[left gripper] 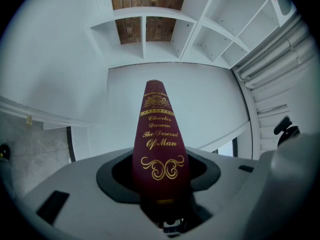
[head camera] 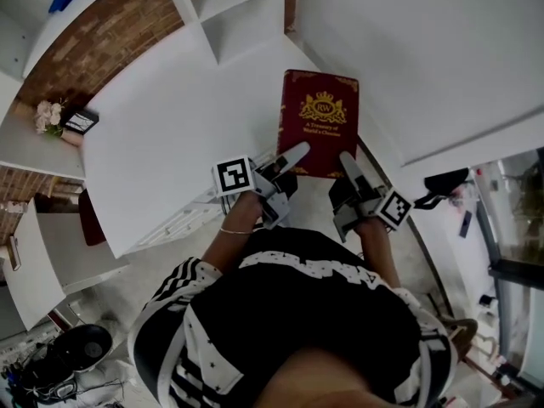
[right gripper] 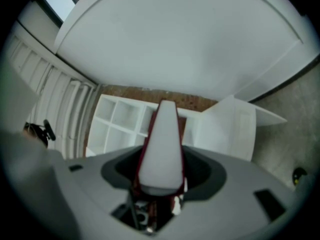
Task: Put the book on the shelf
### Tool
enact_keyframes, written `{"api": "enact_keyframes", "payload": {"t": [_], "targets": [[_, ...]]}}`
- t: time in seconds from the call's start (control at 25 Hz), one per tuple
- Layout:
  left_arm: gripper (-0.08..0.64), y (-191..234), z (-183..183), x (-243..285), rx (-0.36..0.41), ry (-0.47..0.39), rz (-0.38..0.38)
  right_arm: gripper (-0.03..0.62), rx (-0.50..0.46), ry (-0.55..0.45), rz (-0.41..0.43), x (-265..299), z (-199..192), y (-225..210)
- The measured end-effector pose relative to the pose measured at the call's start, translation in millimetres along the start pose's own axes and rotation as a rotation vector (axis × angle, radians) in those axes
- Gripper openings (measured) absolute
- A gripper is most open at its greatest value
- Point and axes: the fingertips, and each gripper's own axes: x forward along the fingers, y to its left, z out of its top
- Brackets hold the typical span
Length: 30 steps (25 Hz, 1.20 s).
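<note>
A maroon book (head camera: 320, 119) with a gold crest on its cover is held flat in front of me over a white surface. My left gripper (head camera: 289, 161) is shut on its near left corner, and my right gripper (head camera: 348, 168) is shut on its near right corner. In the left gripper view the book's spine (left gripper: 159, 134) with gold lettering rises from between the jaws of the left gripper (left gripper: 161, 186). In the right gripper view the book's white page edge (right gripper: 161, 144) stands between the jaws of the right gripper (right gripper: 159, 181). A white cubby shelf (head camera: 231, 19) (left gripper: 150, 31) (right gripper: 117, 119) stands ahead against a brick wall.
A white table top (head camera: 161, 134) spreads to the left of the book. A small picture frame (head camera: 81, 122) and pale flowers (head camera: 47, 114) sit on a ledge at far left. A black object (head camera: 444, 182) lies at right, and white panels (head camera: 425, 49) slope above.
</note>
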Motion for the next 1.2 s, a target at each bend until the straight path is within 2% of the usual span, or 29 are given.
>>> {"api": "enact_keyframes", "payload": {"t": [0.28, 0.8, 1.2], "targets": [[0.242, 5, 68, 19, -0.018, -0.015, -0.015, 0.252, 0.008, 0.013, -0.028, 67, 21, -4], [0.242, 23, 131, 8, -0.032, -0.045, -0.018, 0.252, -0.009, 0.049, -0.042, 132, 16, -15], [0.242, 35, 153, -1, -0.053, -0.086, -0.002, 0.252, 0.008, 0.093, -0.046, 160, 9, -23]]}}
